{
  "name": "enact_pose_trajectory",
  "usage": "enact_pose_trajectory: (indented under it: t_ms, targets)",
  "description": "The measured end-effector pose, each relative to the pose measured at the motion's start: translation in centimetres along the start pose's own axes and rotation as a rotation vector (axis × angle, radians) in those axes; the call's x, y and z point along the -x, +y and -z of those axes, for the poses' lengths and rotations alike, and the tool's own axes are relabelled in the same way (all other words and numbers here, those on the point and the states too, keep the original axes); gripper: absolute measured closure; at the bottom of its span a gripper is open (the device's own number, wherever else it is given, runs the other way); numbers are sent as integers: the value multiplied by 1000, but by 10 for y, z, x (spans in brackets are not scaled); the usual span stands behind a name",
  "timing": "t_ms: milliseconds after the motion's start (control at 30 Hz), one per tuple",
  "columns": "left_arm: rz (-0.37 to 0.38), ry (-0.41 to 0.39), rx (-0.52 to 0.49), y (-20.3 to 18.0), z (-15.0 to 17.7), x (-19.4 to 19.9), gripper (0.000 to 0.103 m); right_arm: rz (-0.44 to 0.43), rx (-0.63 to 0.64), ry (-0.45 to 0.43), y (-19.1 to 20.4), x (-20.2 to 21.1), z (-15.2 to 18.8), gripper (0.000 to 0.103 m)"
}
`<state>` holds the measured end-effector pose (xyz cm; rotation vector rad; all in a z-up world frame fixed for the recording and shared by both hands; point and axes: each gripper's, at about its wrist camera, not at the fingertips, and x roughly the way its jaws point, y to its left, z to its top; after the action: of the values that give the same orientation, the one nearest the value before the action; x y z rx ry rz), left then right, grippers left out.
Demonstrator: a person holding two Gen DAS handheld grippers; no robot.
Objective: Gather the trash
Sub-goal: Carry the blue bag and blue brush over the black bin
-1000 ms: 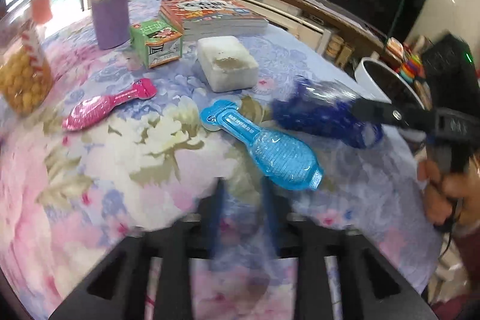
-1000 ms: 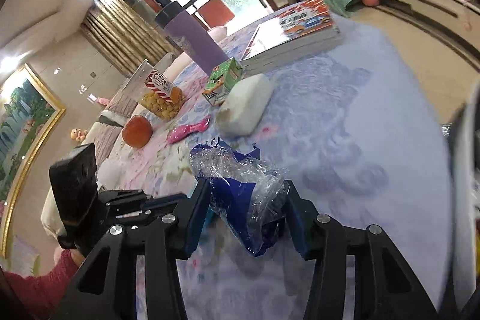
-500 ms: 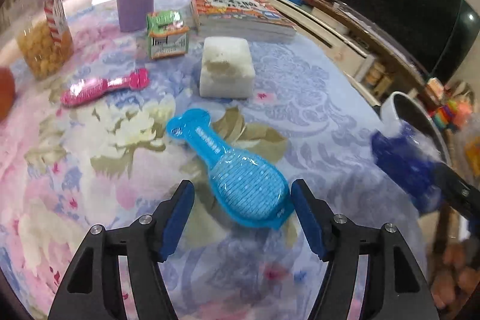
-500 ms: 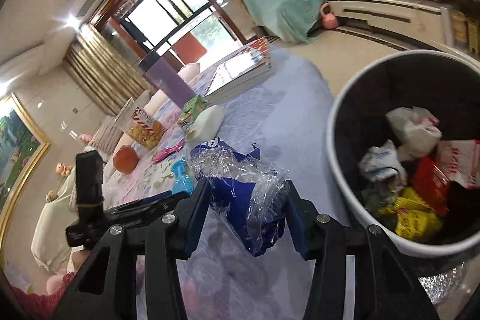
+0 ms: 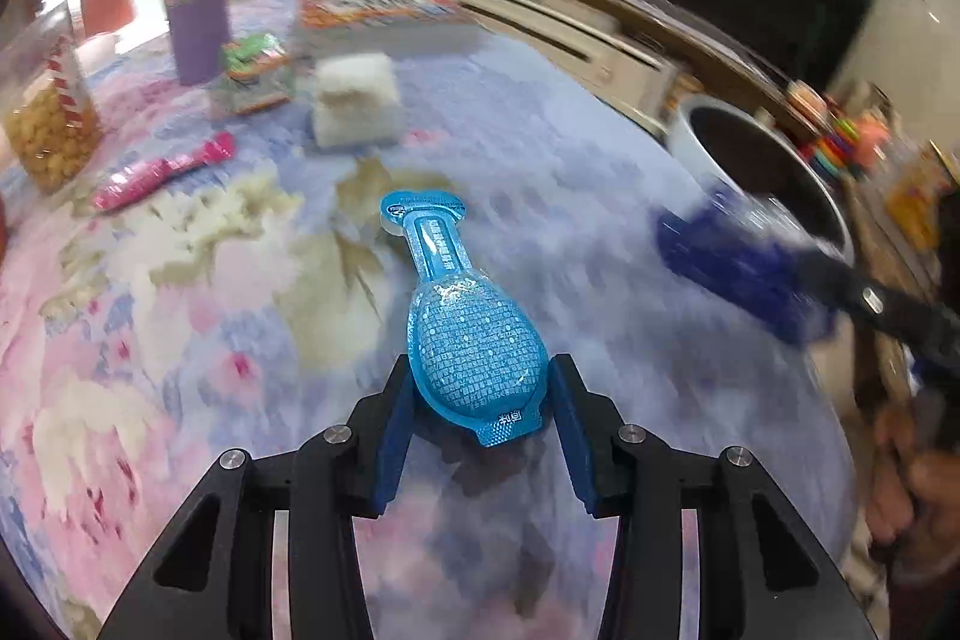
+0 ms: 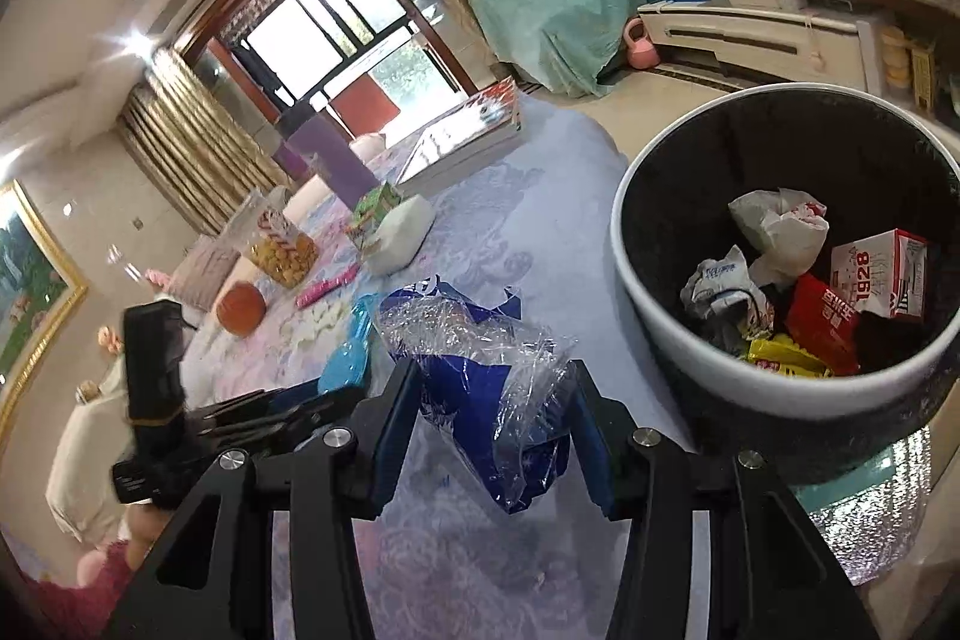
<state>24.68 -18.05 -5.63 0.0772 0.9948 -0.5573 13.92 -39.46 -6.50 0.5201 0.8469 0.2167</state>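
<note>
**Now two wrappers gripped, bin close by**

Largest, the flowered tablecloth carries everything. Just off its edge stands the white trash bin, already holding wrappers and cartons. The right gripper is clamped on a crumpled blue plastic wrapper, held near the bin's rim. The left gripper has just been closing; its pads now touch the blue spoon-shaped packet lying on the cloth.
</note>
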Motion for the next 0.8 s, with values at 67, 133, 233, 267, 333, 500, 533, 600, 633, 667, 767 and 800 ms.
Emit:
enact_pose_trajectory:
  t_ms: [67, 133, 233, 267, 333, 500, 533, 600, 633, 667, 767, 800]
  targets:
    - [21, 23, -36, 2, 8, 5, 60, 12, 26, 16, 5, -3, 6, 50]
    - [23, 30, -65, 5, 13, 14, 59, 29, 65, 38, 12, -7, 11, 46]
    - [-3, 38, -88, 9, 18, 24, 56, 40, 127, 65, 21, -10, 19, 41]
    - [-31, 38, -82, 10, 21, 26, 51, 50, 153, 70, 23, -10, 20, 37]
    - [-54, 23, -58, 13, 22, 28, 45, 57, 205, 77, 29, -9, 23, 31]
    - [-106, -16, -21, -3, 29, 29, 43, 68, 321, 94, 40, -9, 19, 27]
    - [-124, -25, -13, -5, 29, 27, 43, 62, 340, 112, 42, -12, 18, 27]
    - [-141, -36, -5, -8, 29, 24, 43, 61, 366, 144, 44, -20, 18, 27]
    - [-144, -42, -1, -8, 30, 23, 49, 63, 374, 154, 45, -23, 19, 27]
    - [-150, -48, 2, -9, 30, 22, 58, 63, 375, 169, 44, -27, 20, 28]
    - [-141, -53, 9, -7, 30, 22, 58, 36, 344, 197, 41, -33, 24, 54]
    - [-139, -55, 8, -7, 30, 23, 58, 15, 319, 210, 39, -34, 25, 54]
